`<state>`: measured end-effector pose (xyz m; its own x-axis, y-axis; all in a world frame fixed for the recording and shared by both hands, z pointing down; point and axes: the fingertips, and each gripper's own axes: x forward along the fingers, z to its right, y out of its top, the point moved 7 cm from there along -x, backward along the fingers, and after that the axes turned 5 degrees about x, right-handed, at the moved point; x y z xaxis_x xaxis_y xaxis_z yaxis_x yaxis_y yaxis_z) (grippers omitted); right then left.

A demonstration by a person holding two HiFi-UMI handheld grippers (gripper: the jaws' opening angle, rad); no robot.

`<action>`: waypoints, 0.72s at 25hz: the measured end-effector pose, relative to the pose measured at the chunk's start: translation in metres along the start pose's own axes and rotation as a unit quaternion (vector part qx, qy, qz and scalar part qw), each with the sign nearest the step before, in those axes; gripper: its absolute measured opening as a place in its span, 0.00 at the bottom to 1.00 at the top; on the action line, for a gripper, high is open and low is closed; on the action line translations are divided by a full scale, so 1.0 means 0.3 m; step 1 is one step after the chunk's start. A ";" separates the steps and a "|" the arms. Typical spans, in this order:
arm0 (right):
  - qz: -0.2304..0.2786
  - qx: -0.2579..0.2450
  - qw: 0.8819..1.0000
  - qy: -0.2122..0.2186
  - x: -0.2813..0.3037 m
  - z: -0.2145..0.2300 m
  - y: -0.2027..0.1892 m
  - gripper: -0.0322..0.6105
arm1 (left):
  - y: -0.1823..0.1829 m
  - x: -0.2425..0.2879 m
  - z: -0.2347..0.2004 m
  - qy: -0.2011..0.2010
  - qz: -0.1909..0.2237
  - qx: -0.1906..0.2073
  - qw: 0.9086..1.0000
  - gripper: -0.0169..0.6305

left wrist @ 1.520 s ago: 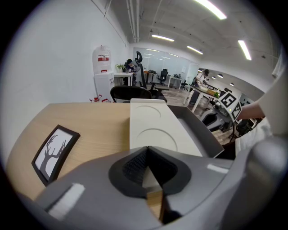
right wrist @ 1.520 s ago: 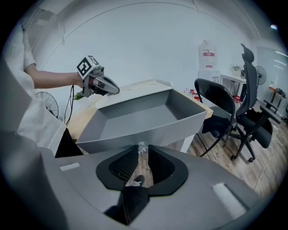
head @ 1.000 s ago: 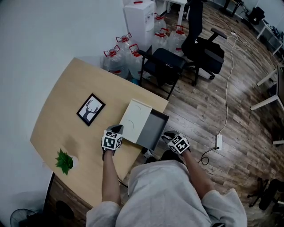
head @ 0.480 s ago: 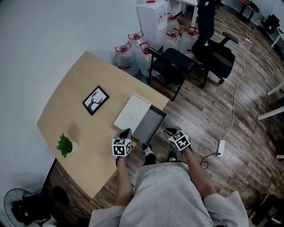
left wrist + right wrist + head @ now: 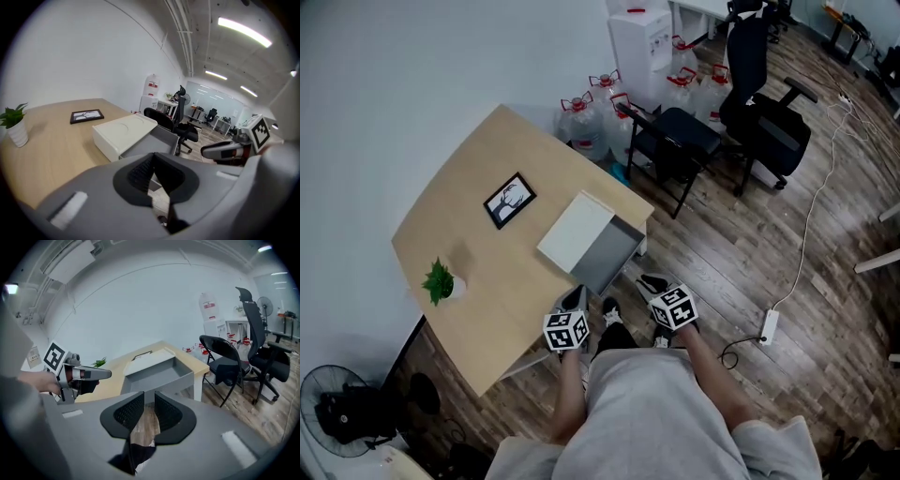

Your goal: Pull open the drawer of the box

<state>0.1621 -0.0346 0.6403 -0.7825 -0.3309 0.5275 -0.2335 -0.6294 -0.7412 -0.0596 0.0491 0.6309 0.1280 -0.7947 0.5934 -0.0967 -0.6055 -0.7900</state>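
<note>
The drawer of the box is sitting pulled out ahead of the left hand-held gripper (jaws together) and the right hand-held gripper (jaws slightly apart, empty), so the pull is seemingly done, needing no further grasp.

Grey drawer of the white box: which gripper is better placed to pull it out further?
Right, probably. The right gripper squarely faces the front of the grey drawer, jaws apart; the left gripper stands off to its side.

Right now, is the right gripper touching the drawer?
Apart. In the right gripper view the drawer stands ahead of the right gripper, whose jaws hold nothing; only floor shows between them.
</note>
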 end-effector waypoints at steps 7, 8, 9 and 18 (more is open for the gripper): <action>0.012 -0.002 1.000 0.007 -0.040 -0.008 -0.049 0.16 | -0.046 -0.089 0.032 0.000 -0.011 0.022 1.000 0.11; 0.014 -0.005 1.000 0.005 -0.047 -0.004 -0.044 0.16 | -0.036 -0.092 0.034 0.001 -0.009 0.023 1.000 0.11; 0.015 -0.009 1.000 0.004 -0.054 -0.002 -0.045 0.16 | -0.028 -0.095 0.034 0.002 -0.007 0.024 1.000 0.11; 0.031 -0.008 0.999 0.000 -0.112 0.019 -0.076 0.09 | -0.032 -0.085 0.102 -0.010 -0.012 0.042 0.999 0.11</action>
<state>0.1970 -0.0133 0.6420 -0.7963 -0.3686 0.4797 -0.1939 -0.5955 -0.7796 -0.0317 0.0765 0.6186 0.1491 -0.7783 0.6099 -0.0105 -0.6180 -0.7861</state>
